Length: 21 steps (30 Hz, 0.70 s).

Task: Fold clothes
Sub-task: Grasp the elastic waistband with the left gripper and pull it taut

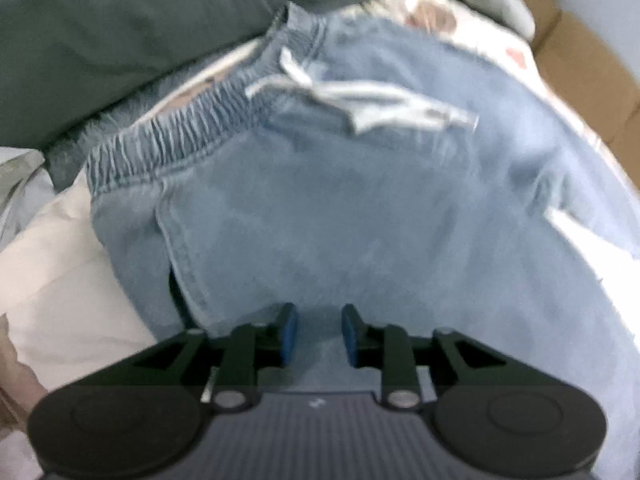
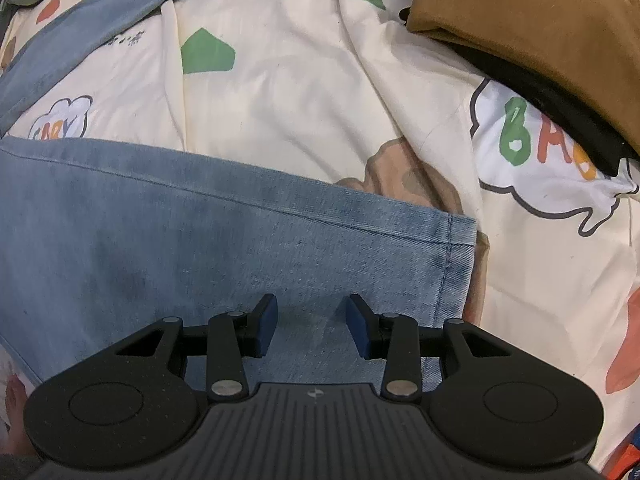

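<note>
Light blue denim trousers [image 1: 340, 208] lie spread on a patterned cream bedsheet. In the left wrist view I see their elastic waistband [image 1: 180, 136] and white drawstring [image 1: 360, 100]; the view is blurred. My left gripper [image 1: 319, 334] is open, just above the hip area below the waistband, holding nothing. In the right wrist view one trouser leg [image 2: 200, 240] ends at its hem [image 2: 456, 264]. My right gripper [image 2: 312, 326] is open over the leg, just left of the hem, holding nothing. The second leg [image 2: 100, 20] runs diagonally at the upper left.
A dark green garment [image 1: 120, 40] lies beyond the waistband. A brown folded garment [image 2: 540, 40] on something black sits at the upper right of the sheet [image 2: 300, 100]. Cardboard boxes [image 1: 580, 60] stand at the far right.
</note>
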{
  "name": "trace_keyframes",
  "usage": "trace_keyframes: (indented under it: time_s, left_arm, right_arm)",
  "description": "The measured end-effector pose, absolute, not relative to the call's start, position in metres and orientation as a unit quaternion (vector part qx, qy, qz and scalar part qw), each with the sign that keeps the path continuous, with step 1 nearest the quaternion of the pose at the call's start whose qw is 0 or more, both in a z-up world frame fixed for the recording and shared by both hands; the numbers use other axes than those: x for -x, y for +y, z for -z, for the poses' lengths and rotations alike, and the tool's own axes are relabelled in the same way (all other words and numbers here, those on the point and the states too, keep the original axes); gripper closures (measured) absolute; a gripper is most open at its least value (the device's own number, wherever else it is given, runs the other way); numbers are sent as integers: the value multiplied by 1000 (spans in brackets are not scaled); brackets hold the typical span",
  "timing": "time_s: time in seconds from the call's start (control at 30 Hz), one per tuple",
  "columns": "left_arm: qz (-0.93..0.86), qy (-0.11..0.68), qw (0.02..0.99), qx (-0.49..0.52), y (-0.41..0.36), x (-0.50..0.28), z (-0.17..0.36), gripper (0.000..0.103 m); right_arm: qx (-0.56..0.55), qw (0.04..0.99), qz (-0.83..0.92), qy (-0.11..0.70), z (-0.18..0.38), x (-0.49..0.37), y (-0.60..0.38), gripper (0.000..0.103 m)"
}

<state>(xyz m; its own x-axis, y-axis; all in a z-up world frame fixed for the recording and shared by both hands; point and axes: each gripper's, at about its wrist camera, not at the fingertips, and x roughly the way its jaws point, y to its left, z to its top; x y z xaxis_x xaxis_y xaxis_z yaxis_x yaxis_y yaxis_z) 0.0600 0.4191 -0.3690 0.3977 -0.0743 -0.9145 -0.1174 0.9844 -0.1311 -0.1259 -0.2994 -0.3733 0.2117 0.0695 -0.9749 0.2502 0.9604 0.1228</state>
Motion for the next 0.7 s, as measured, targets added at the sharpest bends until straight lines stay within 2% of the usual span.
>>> trace_keyframes:
  time_s: [0.03, 0.07, 0.3, 0.37, 0.4, 0.47, 0.7]
  left_arm:
    - [-16, 549, 831, 92, 423, -60, 373, 87]
    - [-26, 550, 830, 89, 427, -61, 374, 100]
    - [-79, 556, 826, 47, 437, -73, 360, 100]
    - [-89, 543, 832, 69, 443, -80, 349, 97]
    - [-85, 534, 838, 79, 445, -86, 343, 88]
    - [-77, 514, 848, 100, 449, -98, 333, 80]
    - [-58, 472, 874, 98, 436, -170, 314, 80]
  right_arm:
    - [-126, 767, 58, 626, 374, 126, -299, 58]
    - [-125, 767, 57, 627, 375, 126, -298, 58]
    - [-123, 767, 57, 628, 377, 126, -298, 56]
    - [-124, 767, 57, 627, 378, 126, -298, 55]
    - [-124, 767, 56, 627, 378, 126, -299, 54]
    - [-125, 768, 55, 626, 379, 127, -299, 53]
    - [-131, 768, 52, 624, 383, 128, -303, 53]
